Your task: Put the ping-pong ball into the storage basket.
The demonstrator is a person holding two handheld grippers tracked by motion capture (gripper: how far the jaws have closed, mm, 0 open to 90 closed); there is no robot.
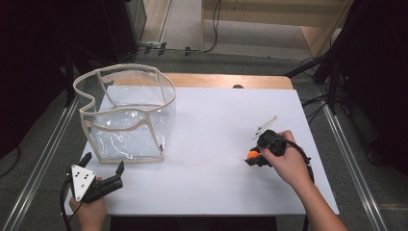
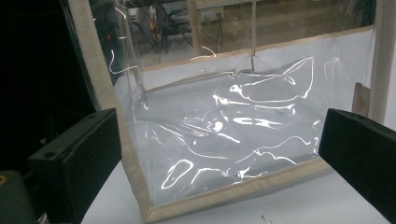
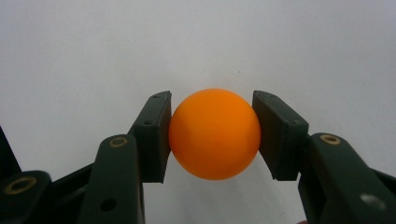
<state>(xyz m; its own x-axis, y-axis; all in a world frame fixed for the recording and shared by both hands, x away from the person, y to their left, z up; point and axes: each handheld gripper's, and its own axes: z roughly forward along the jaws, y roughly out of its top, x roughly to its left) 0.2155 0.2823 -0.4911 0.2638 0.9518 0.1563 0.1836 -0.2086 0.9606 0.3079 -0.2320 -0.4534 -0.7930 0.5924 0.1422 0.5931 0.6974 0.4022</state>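
An orange ball (image 3: 214, 133) is clamped between the two black pads of my right gripper (image 3: 212, 135), a little above the white table top. From above, the same ball (image 1: 252, 154) shows at the tip of the right gripper (image 1: 252, 157), right of the table's middle. A clear plastic bag with beige trim (image 1: 126, 111) stands upright and open-topped at the left rear of the table. My left gripper (image 1: 102, 166) rests at the front left corner, jaws wide apart and empty, facing the bag's front wall (image 2: 219, 140).
The white table top (image 1: 211, 120) has bare room between the bag and the right hand. A thin pale strip (image 1: 265, 126) lies just behind the right gripper. Metal rails run along both sides of the table, and cables lie on the floor at the right.
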